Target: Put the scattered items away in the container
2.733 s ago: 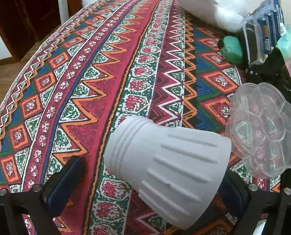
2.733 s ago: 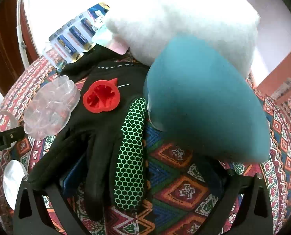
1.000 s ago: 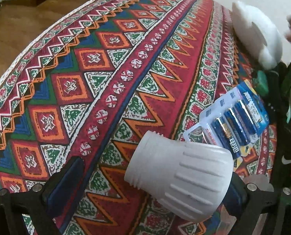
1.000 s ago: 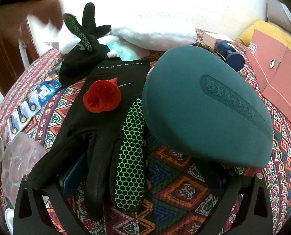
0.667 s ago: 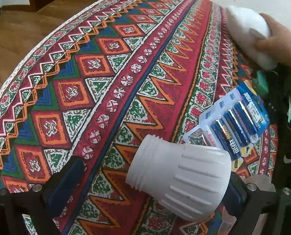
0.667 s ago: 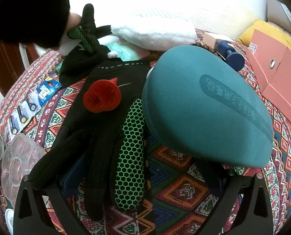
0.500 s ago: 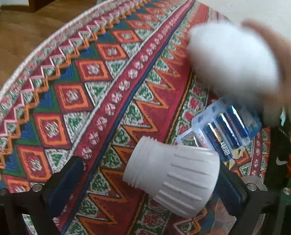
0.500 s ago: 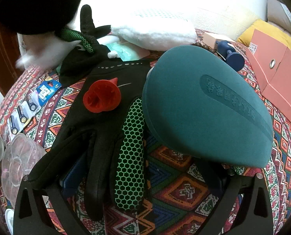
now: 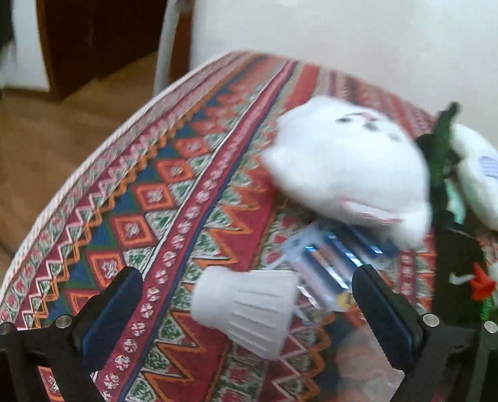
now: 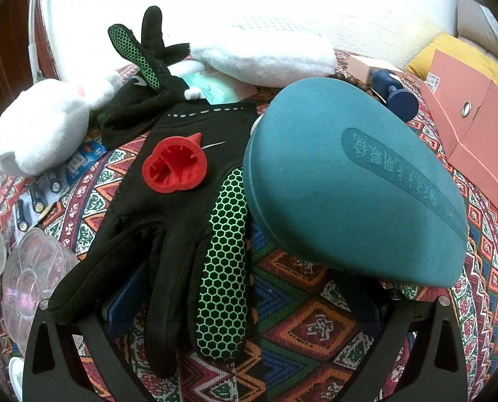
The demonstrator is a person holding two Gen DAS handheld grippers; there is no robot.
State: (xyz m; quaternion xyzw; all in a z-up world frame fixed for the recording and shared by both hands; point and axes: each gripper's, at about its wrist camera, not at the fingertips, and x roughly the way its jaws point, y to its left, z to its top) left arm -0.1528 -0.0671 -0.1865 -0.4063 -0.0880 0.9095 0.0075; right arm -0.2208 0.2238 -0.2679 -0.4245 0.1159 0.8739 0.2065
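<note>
In the left wrist view my left gripper [image 9: 245, 305] is open above the patterned tablecloth [image 9: 155, 197]. A white ribbed cup [image 9: 249, 305] lies on its side between the fingers, not touching either. A battery pack [image 9: 332, 261] lies behind it, partly under a white plush toy [image 9: 346, 167]. In the right wrist view my right gripper [image 10: 245, 315] is open. A black and green glove [image 10: 182, 221] drapes over its left finger and a teal case [image 10: 356, 187] lies over the right one. A red cap [image 10: 173, 164] sits on the glove.
A clear flower-shaped tray [image 10: 31, 278] lies at the left. A second glove [image 10: 141, 77], a white plush [image 10: 262, 47], a navy object [image 10: 396, 90] and a pink box [image 10: 473, 124] stand behind. The table's edge [image 9: 81, 174] drops to a wooden floor at the left.
A hand dropped the white plush toy onto the battery pack. The left gripper pulled back and tilted up, and the cup now lies loose between its fingers. The right gripper has not moved.
</note>
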